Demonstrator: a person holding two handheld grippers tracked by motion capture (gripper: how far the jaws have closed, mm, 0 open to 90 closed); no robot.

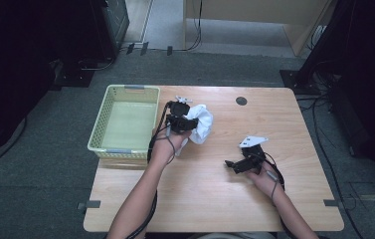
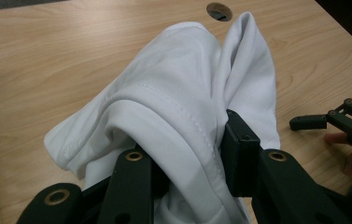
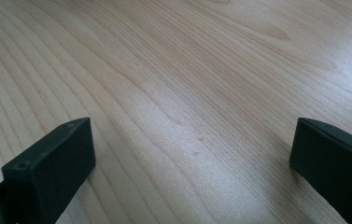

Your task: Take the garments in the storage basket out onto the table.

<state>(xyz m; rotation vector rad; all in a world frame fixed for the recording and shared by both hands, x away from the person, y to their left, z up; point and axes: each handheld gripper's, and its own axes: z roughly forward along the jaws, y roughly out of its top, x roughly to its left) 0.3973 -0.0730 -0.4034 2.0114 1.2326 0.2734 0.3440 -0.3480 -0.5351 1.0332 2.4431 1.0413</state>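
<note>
The jaws of the left gripper point(image 2: 187, 163) are closed on a bunch of white cloth point(image 2: 183, 98), and the fabric is pressed between the two black pads and swells up above them. In the high view the left gripper point(image 1: 179, 117) holds this cloth point(image 1: 200, 123) above the desk, a little behind its middle and nearer to the left edge. The jaws of the right gripper point(image 3: 187, 163) stand wide apart with only bare wood between them; this right gripper point(image 1: 242, 163) is near the right half of the desk, well apart from the cloth, and nothing lies between the two. Just beside the left hand, a pale green basket point(image 1: 106, 112) with perforated walls sits on the left edge of the desk, near the back corner. A dark round cable hole point(image 1: 241, 100) is close to the back edge. The desk point(image 1: 210, 199) is of light wood with visible grain. Around it is a grey carpet floor point(image 1: 41, 164), with black cables and dark stands at the sides, and a pale wooden piece of furniture point(image 1: 254, 12) behind.
</note>
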